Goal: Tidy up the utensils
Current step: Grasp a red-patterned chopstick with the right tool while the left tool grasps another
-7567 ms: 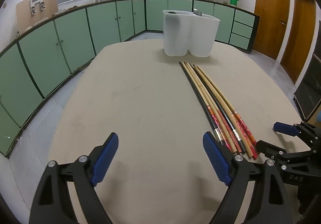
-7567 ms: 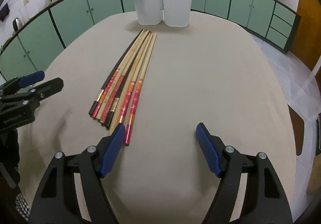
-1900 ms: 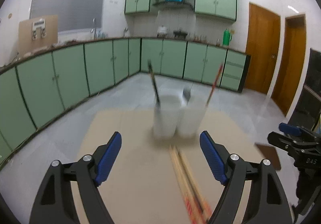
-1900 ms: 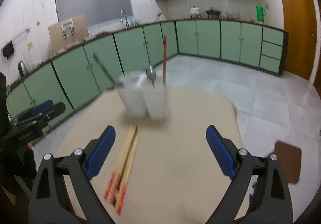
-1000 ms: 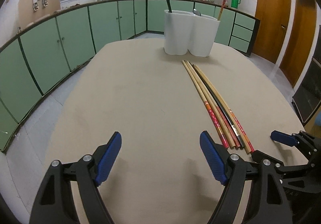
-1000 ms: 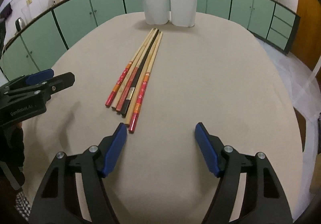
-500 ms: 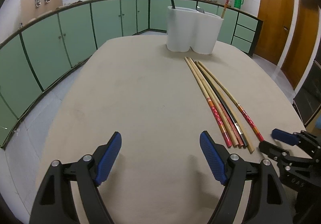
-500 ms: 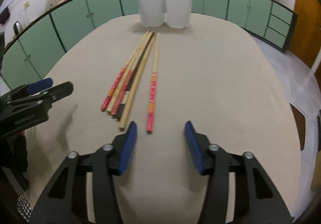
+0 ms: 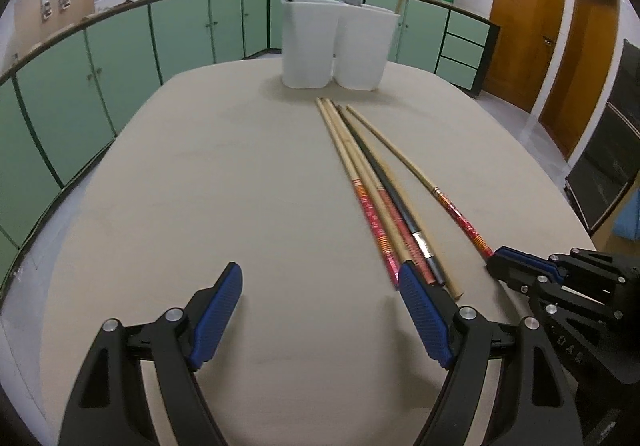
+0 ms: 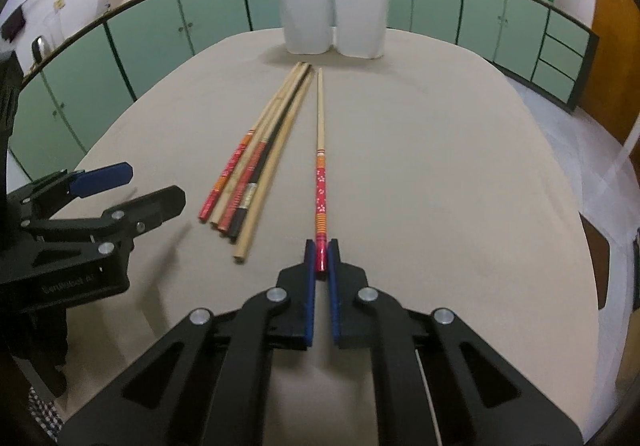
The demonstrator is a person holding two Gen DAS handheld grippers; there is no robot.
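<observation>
Right gripper [image 10: 321,260]: my blue pads are pinched tight on the red patterned end of one chopstick [image 10: 320,150], which lies flat on the table [image 10: 440,166] and points straight at the holder.
Why that end: I took the near tip because it juts toward me; gripping there leaves the long pale shaft free to swing up and drop into a cup.
Left gripper [image 9: 320,312]: my jaws stand wide with nothing between them, hovering just short of the chopstick bundle [image 9: 376,202], its right pad beside the bundle's near ends.
Bundle: five or so sticks lie together, a little apart from my held one, so lifting it should not drag the others.
Holder [image 10: 334,12]: white twin cups at the table's far end; one dark stick and one red-topped stick seem to stand in them, though the rims are too far off to be sure.
Open room: bare tabletop to the holder; the table edge is near on my right.
</observation>
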